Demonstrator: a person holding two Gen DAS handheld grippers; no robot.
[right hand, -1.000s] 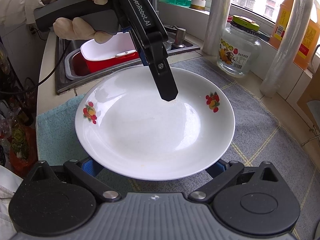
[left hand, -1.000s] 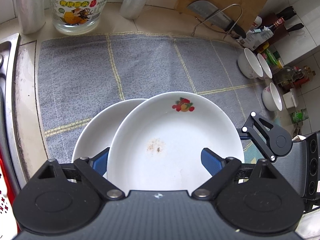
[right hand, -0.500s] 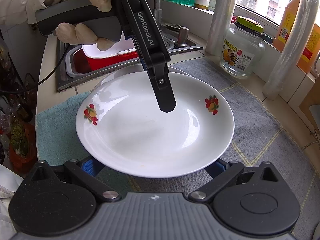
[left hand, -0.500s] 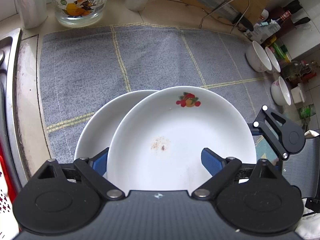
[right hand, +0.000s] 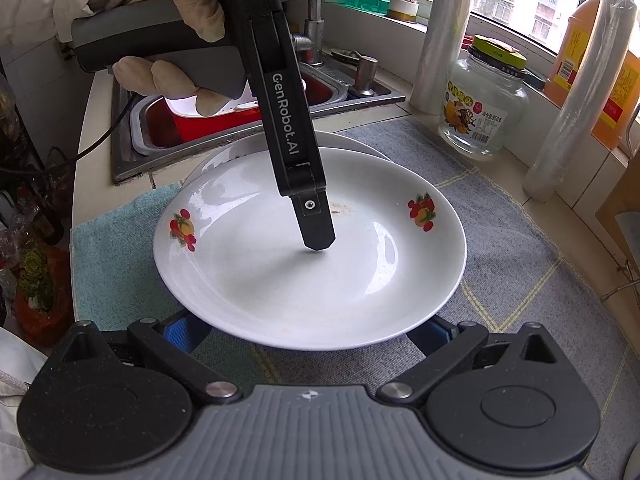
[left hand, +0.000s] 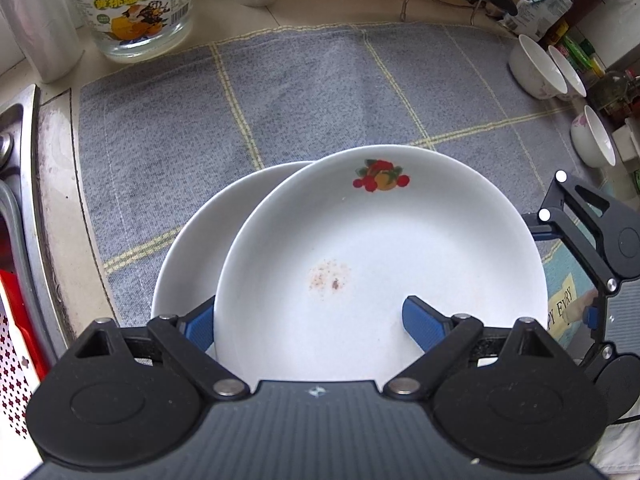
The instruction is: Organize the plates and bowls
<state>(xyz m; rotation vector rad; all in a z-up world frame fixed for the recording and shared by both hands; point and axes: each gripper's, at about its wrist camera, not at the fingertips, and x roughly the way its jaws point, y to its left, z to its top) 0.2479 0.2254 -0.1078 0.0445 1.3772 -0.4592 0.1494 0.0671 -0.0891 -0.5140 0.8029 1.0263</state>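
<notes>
Fruit-printed plate (left hand: 380,256) sits tilted over a second, plain white plate (left hand: 192,264), overlapping it toward the sink side rather than nested square, both above the grey checked towel (left hand: 280,92) on the counter (left hand: 328,4). I judge I am mid-stack: bringing the top plate down onto the lower one.

My left tool (left hand: 308,322) straddles the near rim of the fruit plate, one blue pad under or outside the edge and the other lying inside the dish; from the right wrist view its upper finger (right hand: 316,228) reaches down to the plate's floor. It looks clamped on the rim, though I cannot see the contact itself. My right tool (right hand: 310,330) has its jaws spread wide, blue pads poking out beneath the plate's near edge; whether they support it or only sit below it I cannot tell.

Next I should slide the top plate toward the sink until the rims line up, lower it flat, then let go gently. Three small bowls (left hand: 536,68) wait at the far right of the counter, still to be gathered.
</notes>
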